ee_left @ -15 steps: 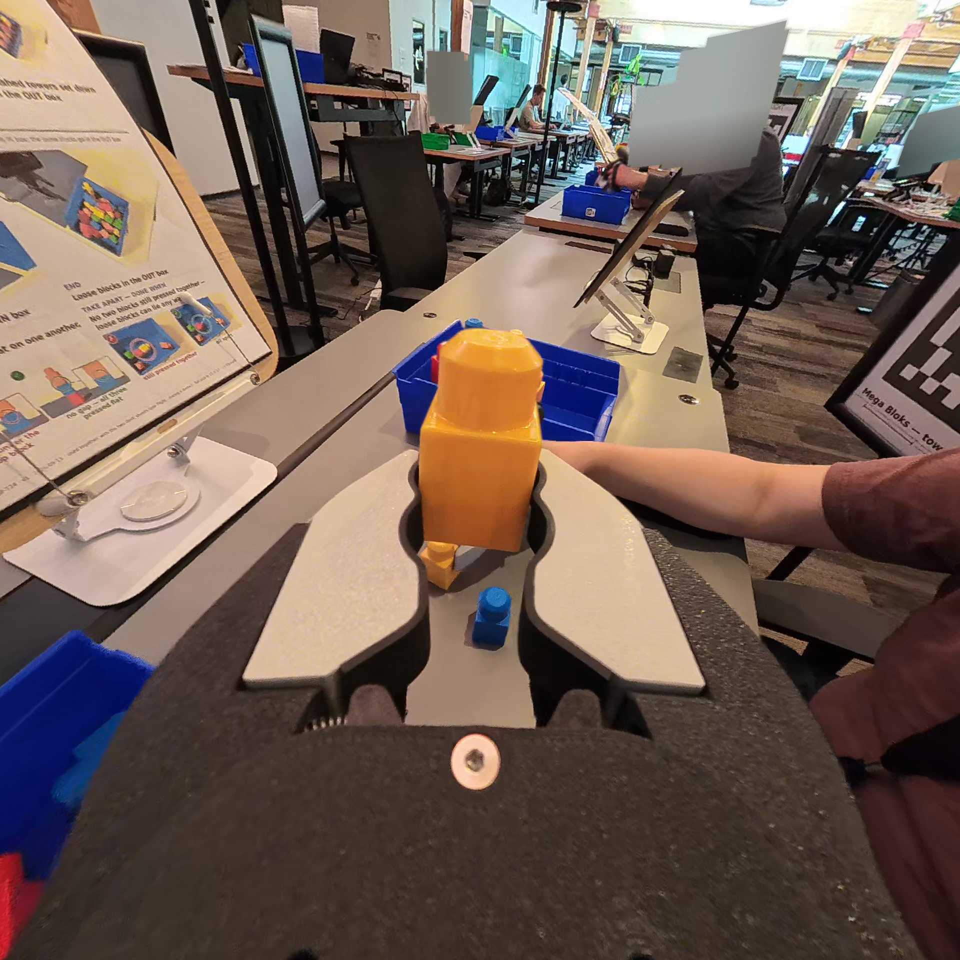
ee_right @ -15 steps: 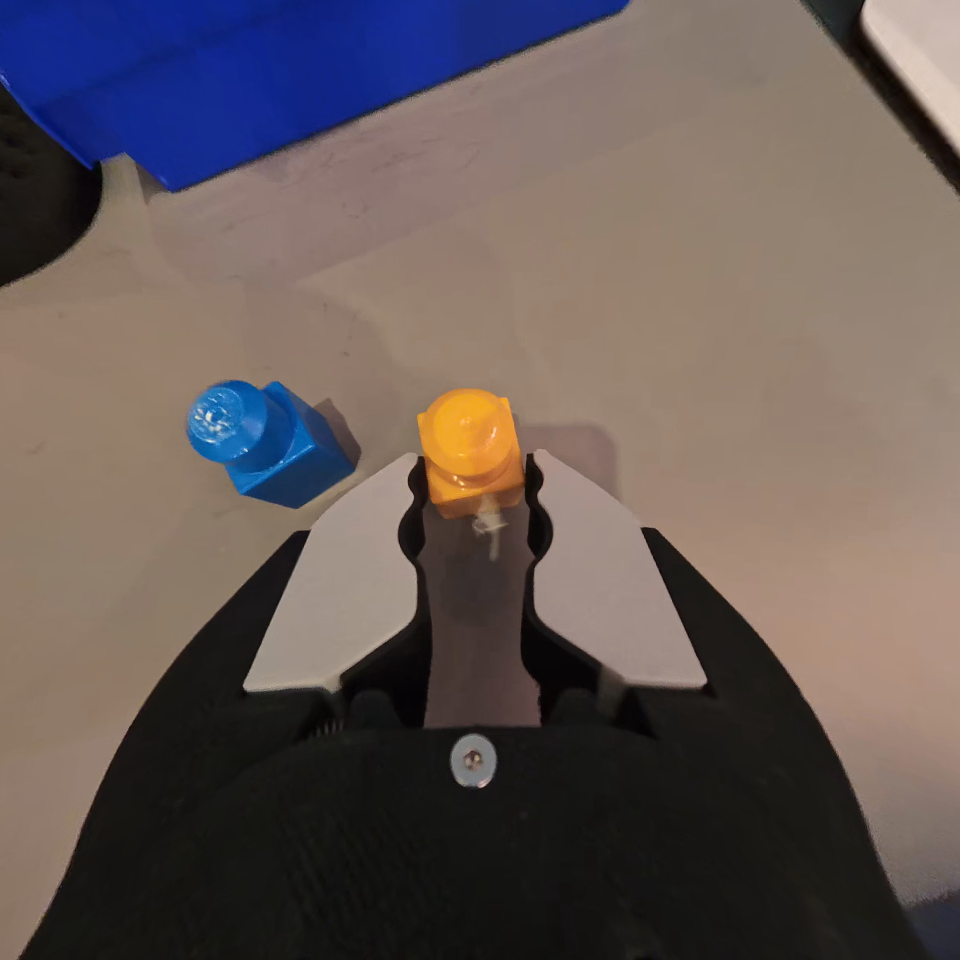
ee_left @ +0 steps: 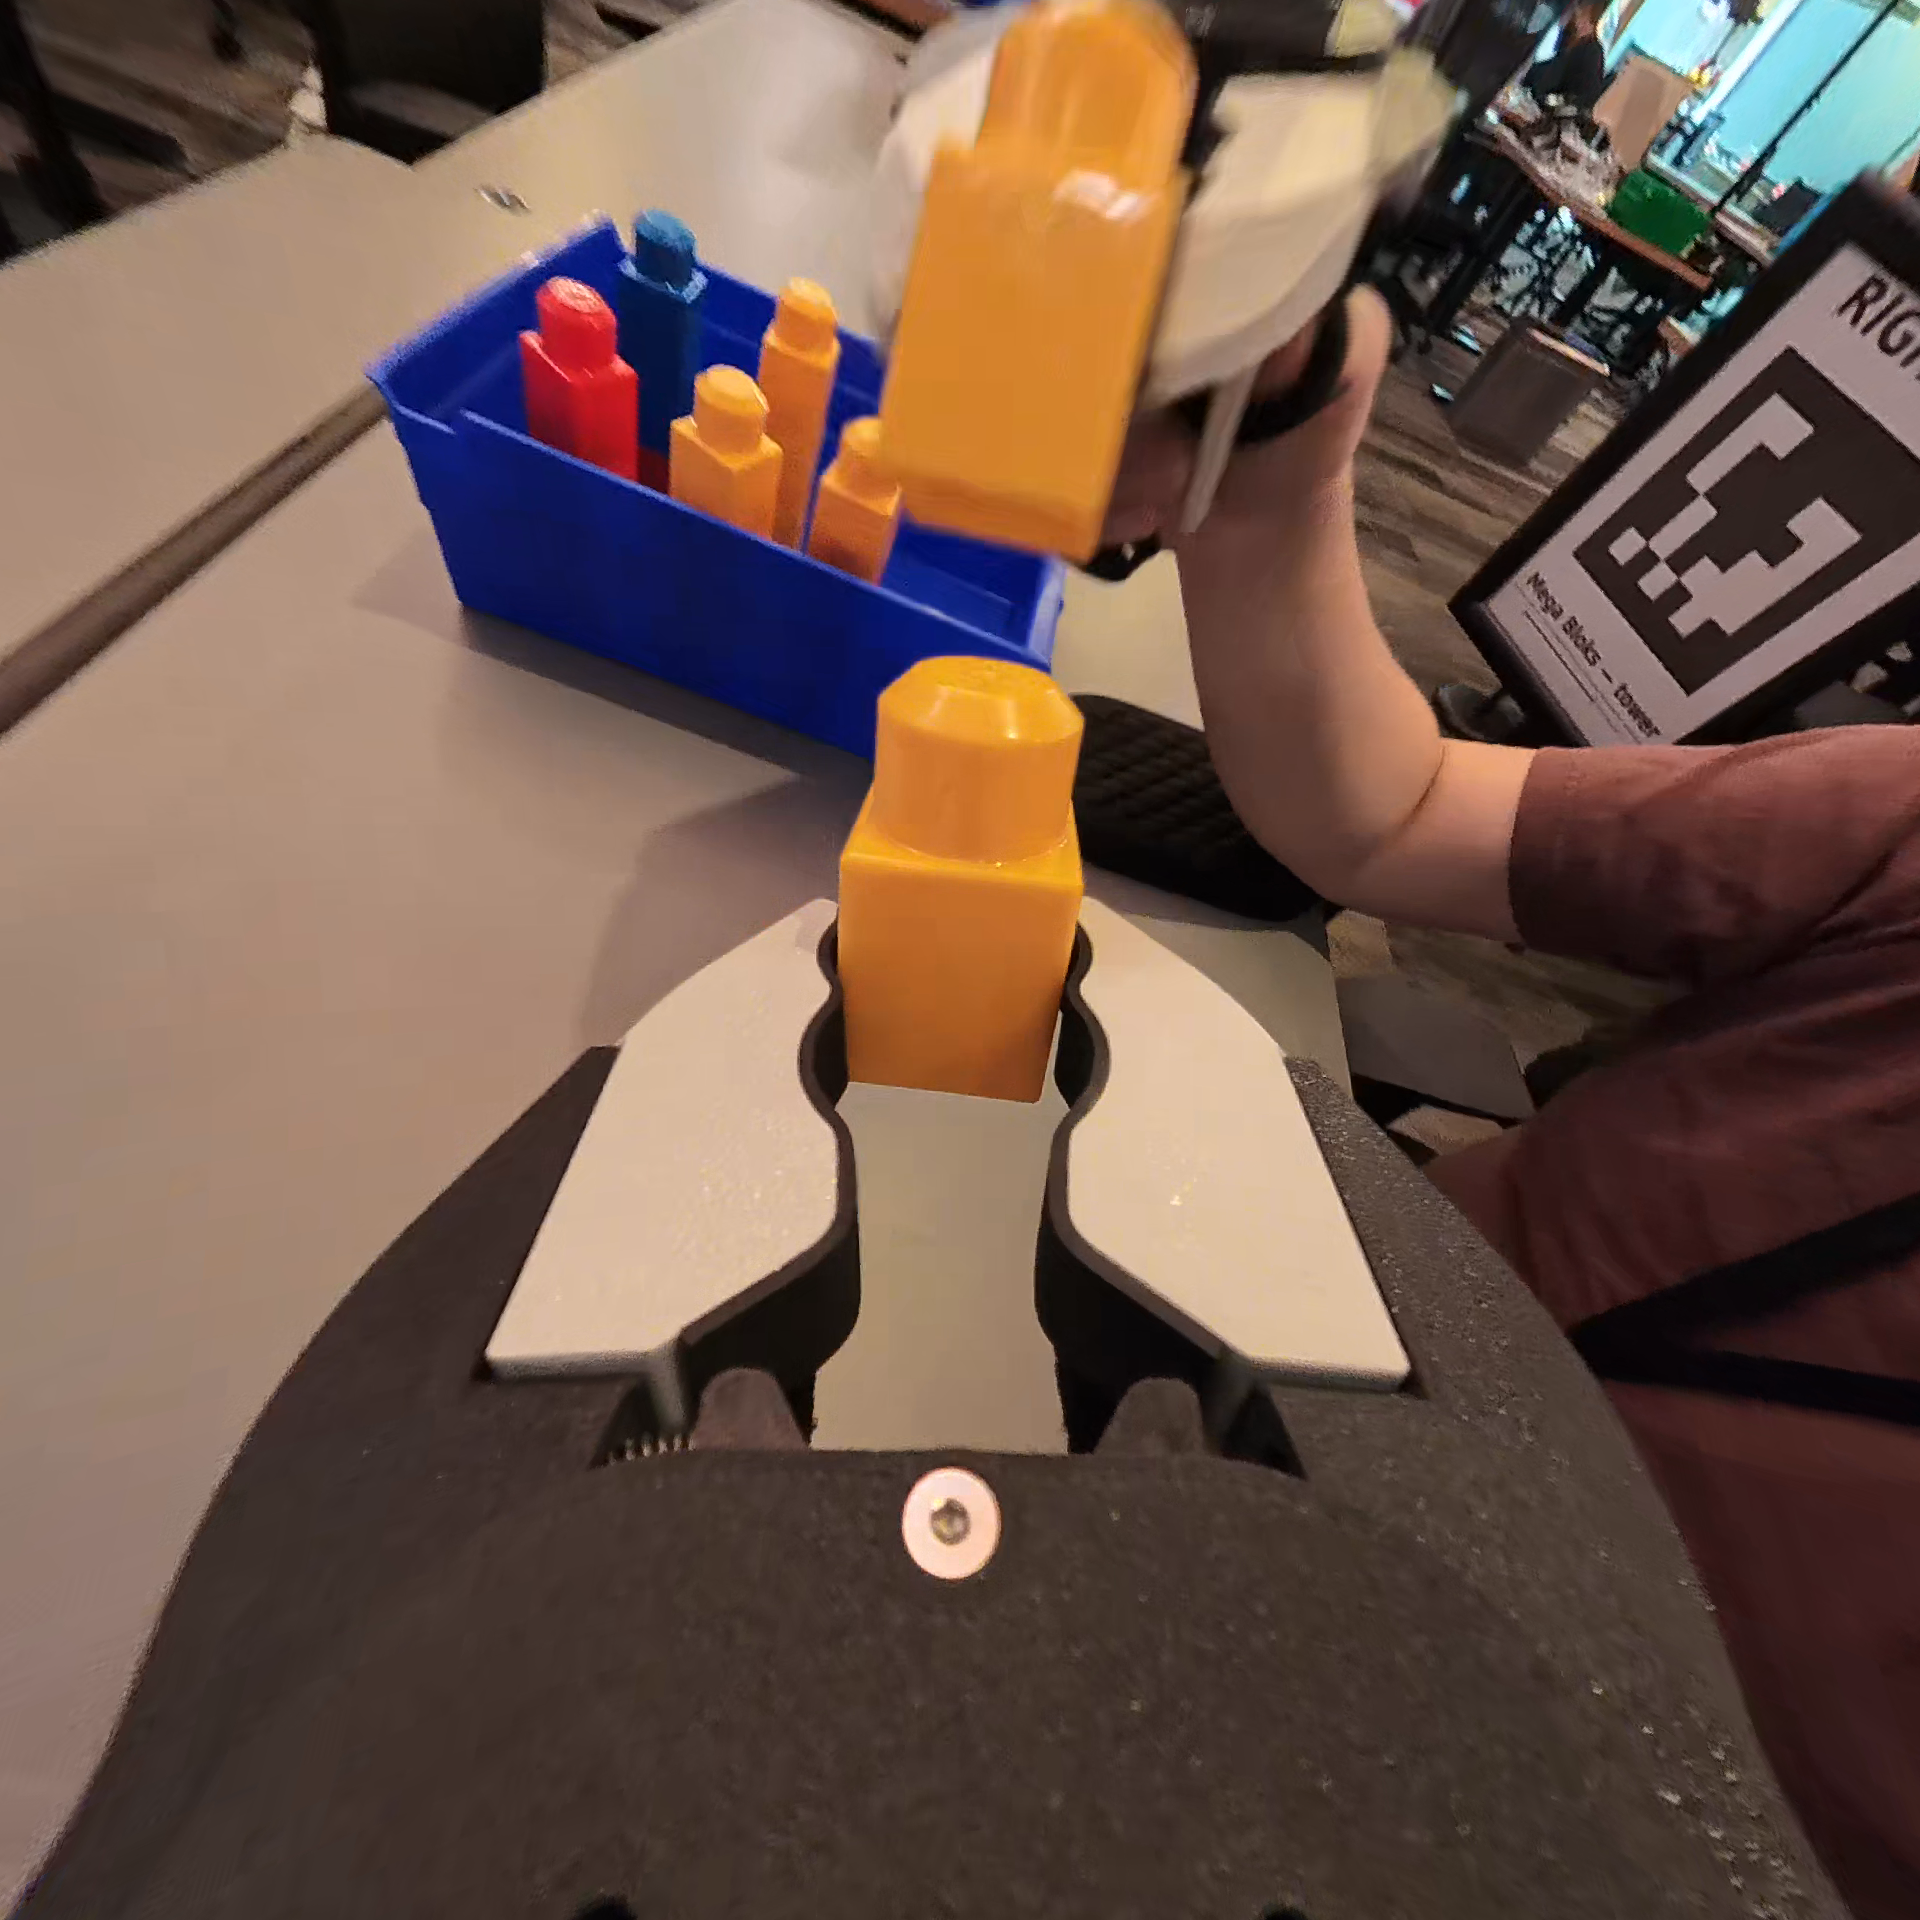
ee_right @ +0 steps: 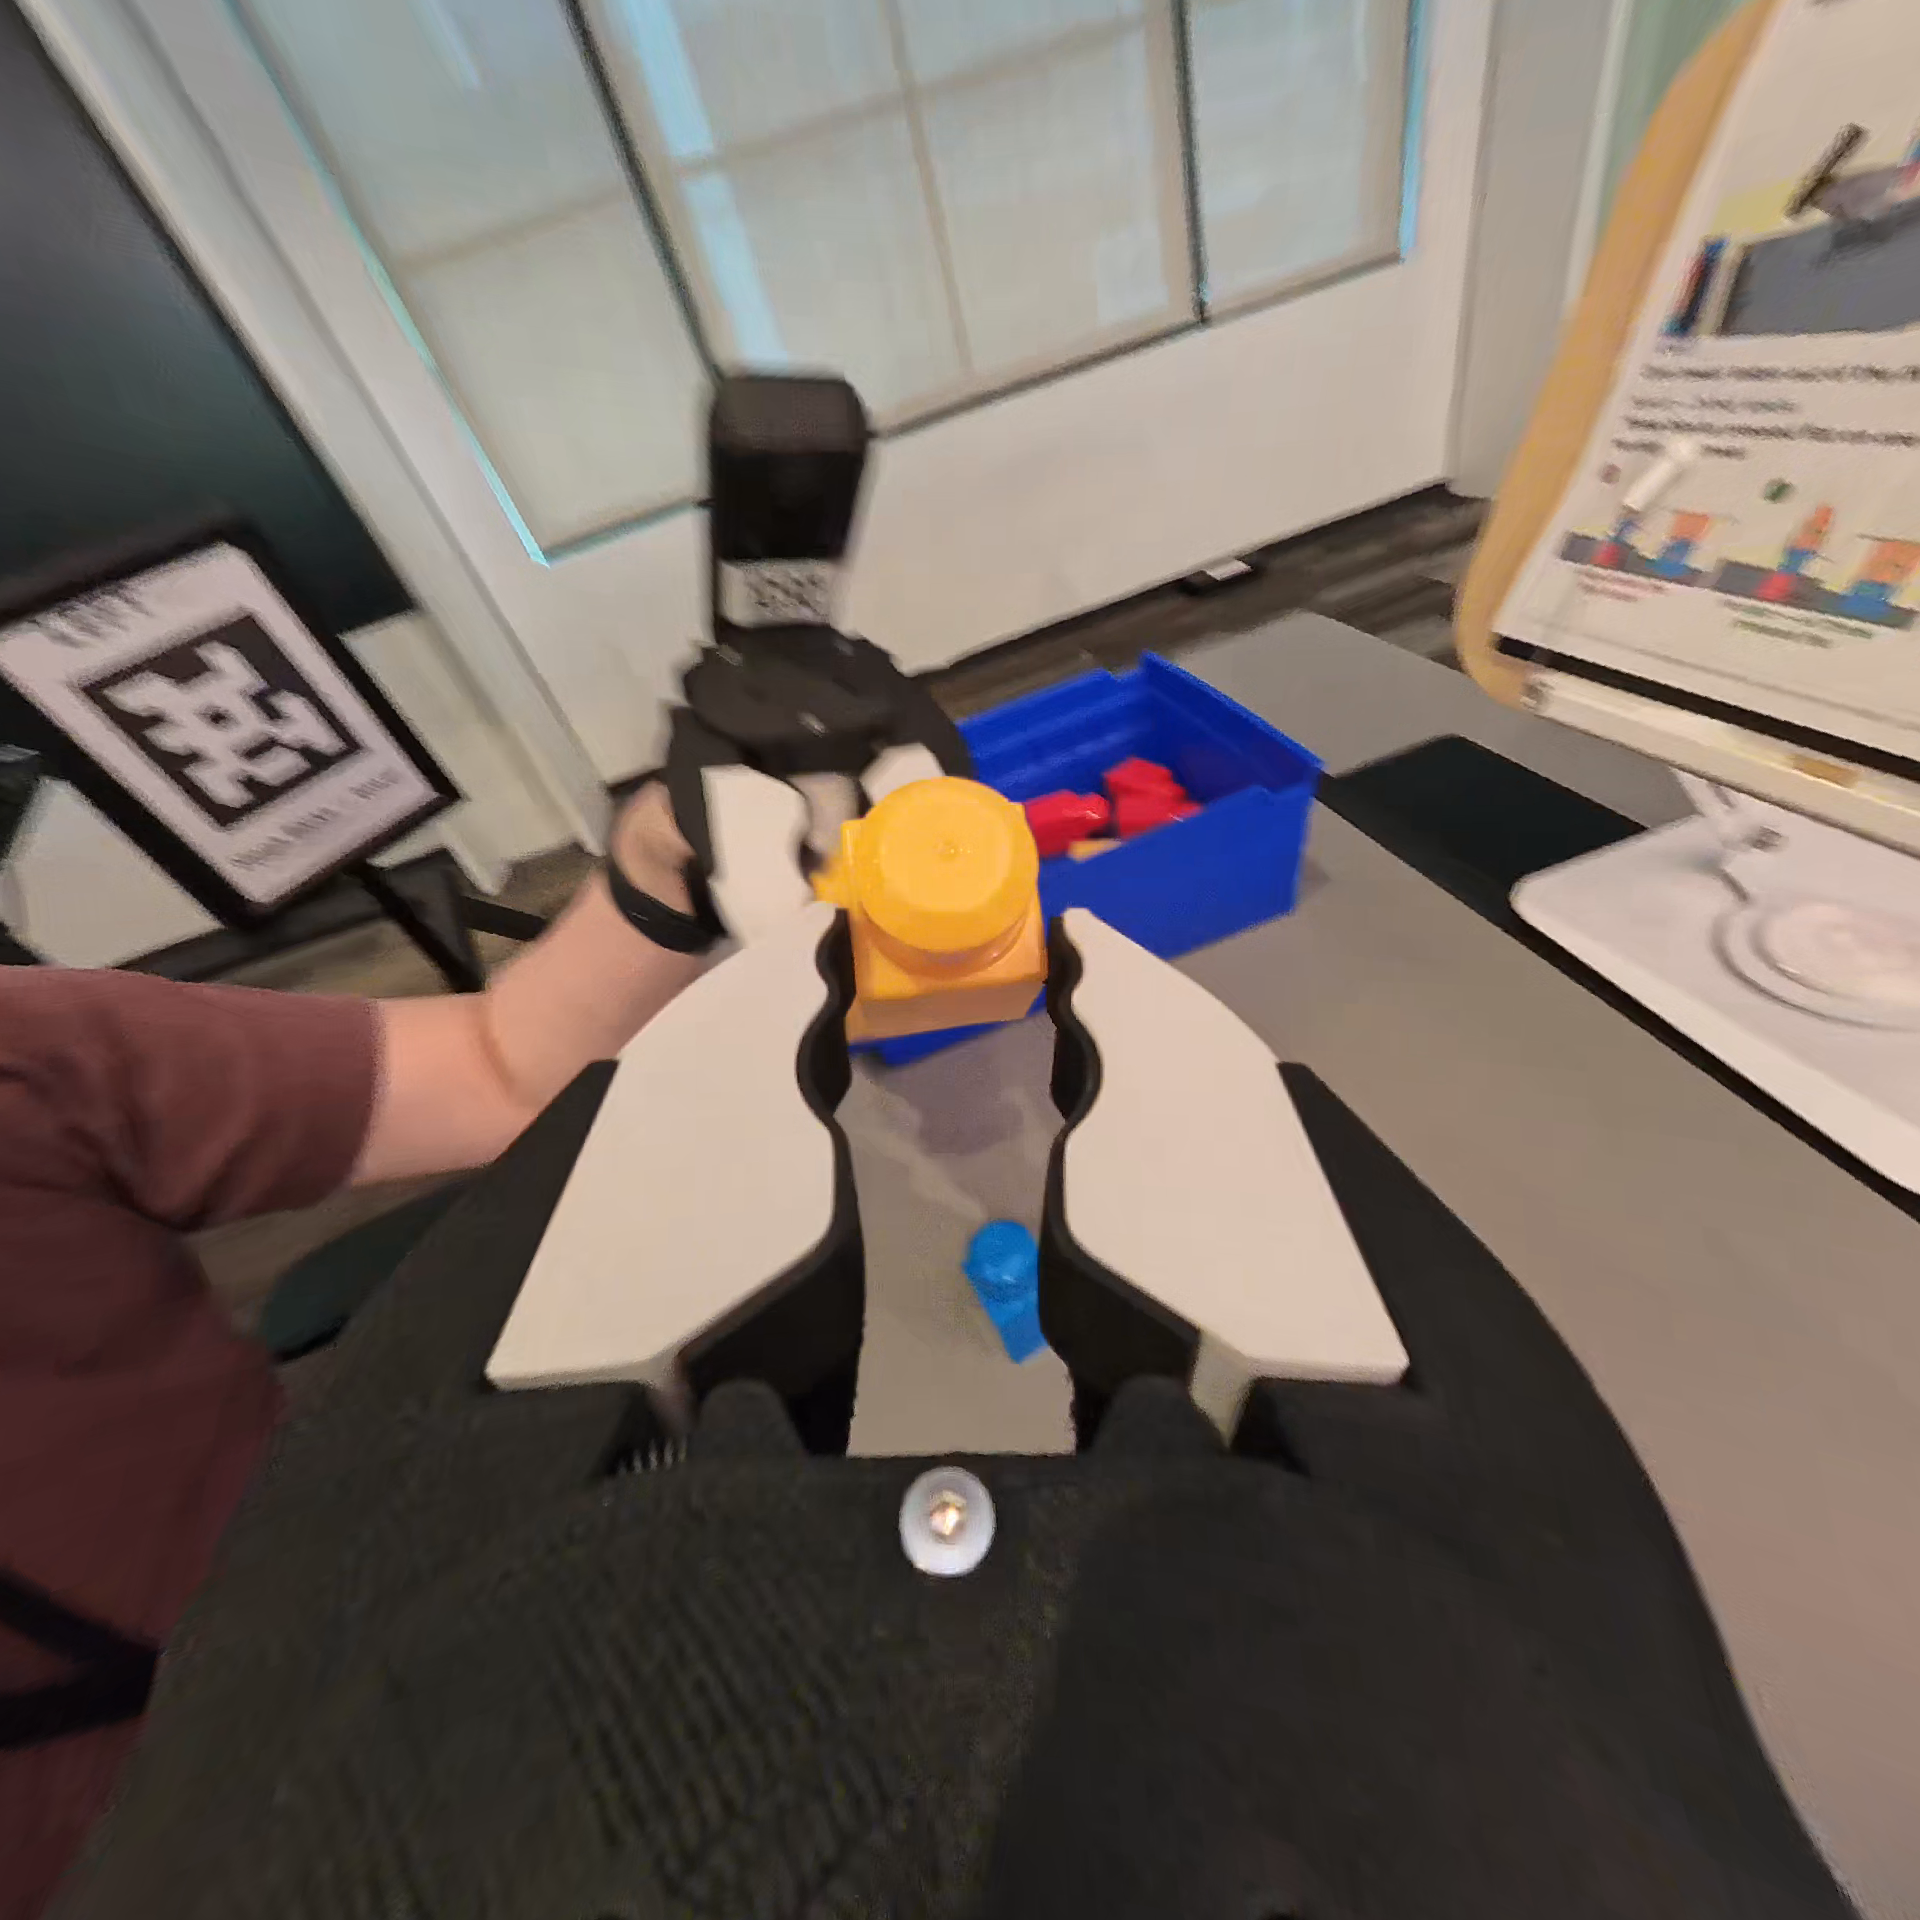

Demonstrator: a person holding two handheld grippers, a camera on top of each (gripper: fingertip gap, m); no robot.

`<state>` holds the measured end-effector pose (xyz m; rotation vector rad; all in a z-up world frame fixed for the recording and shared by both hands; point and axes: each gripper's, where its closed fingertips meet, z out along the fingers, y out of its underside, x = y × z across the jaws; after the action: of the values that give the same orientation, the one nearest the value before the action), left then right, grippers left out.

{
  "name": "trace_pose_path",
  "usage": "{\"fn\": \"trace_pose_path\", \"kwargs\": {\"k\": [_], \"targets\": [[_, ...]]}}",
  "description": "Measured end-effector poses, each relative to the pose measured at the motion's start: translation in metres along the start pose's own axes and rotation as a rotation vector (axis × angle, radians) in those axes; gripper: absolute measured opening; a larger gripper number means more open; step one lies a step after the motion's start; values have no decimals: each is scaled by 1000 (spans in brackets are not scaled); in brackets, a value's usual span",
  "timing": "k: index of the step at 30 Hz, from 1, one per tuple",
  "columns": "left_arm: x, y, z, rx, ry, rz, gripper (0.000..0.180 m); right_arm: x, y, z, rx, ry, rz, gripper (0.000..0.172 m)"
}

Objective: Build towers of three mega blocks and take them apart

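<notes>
While each tool grips one orange block, the left tool [ee_left: 951,997] should steady its block [ee_left: 956,935] as the right tool [ee_right: 945,987] lowers its block [ee_right: 940,935] squarely on, above the table [ee_left: 312,883].

The orange block [ee_left: 956,935] is smooth, glossy plastic catching highlights. The fingers [ee_left: 686,1153] look like matt pale-grey plates with a fine grain, edged in black. The bench [ee_left: 260,883] is smooth and matt grey. The blue bin [ee_left: 665,592] is shiny moulded plastic.
</notes>
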<state>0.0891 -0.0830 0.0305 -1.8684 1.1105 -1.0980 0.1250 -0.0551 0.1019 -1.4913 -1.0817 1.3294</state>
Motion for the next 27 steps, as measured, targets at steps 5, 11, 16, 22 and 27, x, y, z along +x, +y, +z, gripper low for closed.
{"fn": "trace_pose_path", "kwargs": {"k": [5,11,16,22,27], "targets": [[6,10,18,-59,32,4,37,-9,14,7,-86,-57,15,36],[7,18,22,-124,10,34,37,-11,39,21,-206,-102,36,36],[10,35,27,-237,1,69,36,-16,55,25,-310,-93,-6,36],[17,19,22,-136,74,-3,36,-18,35,28,-163,-109,-19,36],[23,-3,15,8,138,-60,36,-18,17,41,21,-136,45,41]]}}
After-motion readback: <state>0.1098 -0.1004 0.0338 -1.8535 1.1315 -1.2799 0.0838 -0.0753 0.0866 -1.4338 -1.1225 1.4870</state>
